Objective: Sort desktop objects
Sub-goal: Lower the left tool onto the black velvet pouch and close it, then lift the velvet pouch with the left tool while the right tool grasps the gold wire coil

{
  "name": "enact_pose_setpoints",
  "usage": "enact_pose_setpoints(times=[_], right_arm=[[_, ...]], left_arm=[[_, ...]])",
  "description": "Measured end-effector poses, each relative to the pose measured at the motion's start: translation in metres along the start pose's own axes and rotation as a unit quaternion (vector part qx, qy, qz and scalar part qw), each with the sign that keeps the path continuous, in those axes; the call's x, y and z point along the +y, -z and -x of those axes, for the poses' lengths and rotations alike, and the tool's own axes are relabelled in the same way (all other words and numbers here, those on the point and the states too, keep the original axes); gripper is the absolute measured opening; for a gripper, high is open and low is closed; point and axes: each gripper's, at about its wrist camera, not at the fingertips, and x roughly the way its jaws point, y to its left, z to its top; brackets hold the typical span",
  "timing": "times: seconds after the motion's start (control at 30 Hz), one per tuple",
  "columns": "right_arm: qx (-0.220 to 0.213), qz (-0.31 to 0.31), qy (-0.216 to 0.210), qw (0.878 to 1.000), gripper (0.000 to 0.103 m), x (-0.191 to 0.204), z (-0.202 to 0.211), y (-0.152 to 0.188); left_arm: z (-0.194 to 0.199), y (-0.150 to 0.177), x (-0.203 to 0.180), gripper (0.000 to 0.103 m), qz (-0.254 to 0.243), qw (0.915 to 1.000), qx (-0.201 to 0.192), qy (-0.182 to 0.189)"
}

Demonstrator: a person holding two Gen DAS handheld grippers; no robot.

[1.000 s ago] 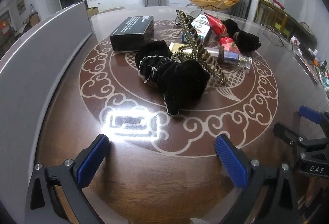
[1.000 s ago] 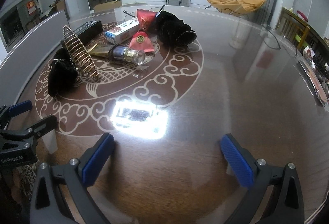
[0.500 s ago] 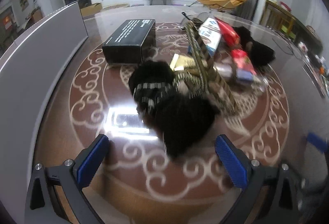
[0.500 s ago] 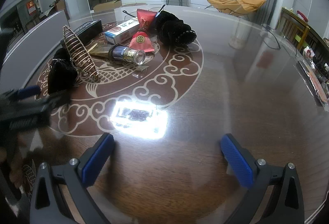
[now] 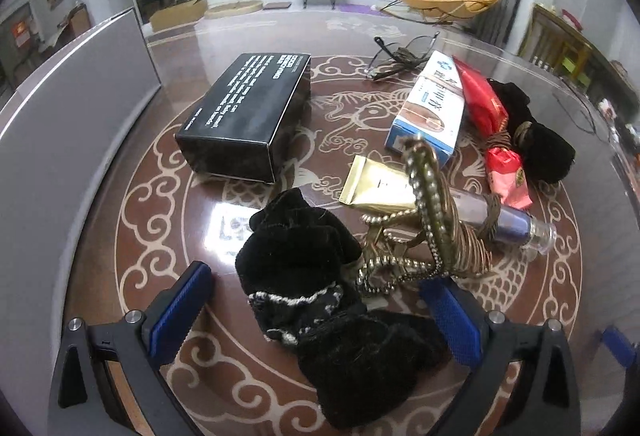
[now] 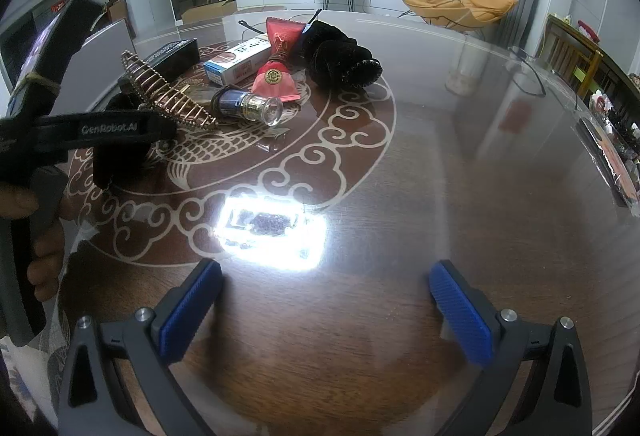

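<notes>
- The tabletop (image 6: 460, 164) carried the unsorted pile; ahead of the right claw (image 6: 325, 310) it lay bare, the claw wide and holding nothing.
- The black box (image 5: 244, 116) stood well ahead-left of the left claw (image 5: 316, 310).
- The left claw, wide, had advanced within the last second; the black velvet scrunchie (image 5: 304, 268), previously well ahead, now sat between its fingers, unclamped.
- The gold spiral hair clip (image 5: 432, 220) touched the scrunchie ahead-right.
- Judgement: closing appears next; the clip may drag along.
</notes>
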Motion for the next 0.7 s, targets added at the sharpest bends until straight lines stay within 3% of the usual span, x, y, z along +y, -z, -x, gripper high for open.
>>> enact_pose_setpoints(times=[0.13,0.33,0.57,0.7], right_arm=[[0.0,0.0,0.0,1.0,0.103,0.0,0.0,0.0],[0.0,0.0,0.0,1.0,0.103,0.0,0.0,0.0],[0.0,0.0,0.0,1.0,0.103,0.0,0.0,0.0],[0.0,0.0,0.0,1.0,0.103,0.0,0.0,0.0]], left_arm=[[0.007,0.008,0.007,0.101,-0.002,0.9999,-0.012,0.0],[0.019,0.022,0.018,0.083,-0.006,0.9995,-0.031,0.002],[0.033,0.042,0.038,0.085,-0.006,0.9995,-0.032,0.001],[0.034,0.047,0.041,0.094,-0.01,0.9996,-0.027,0.006]])
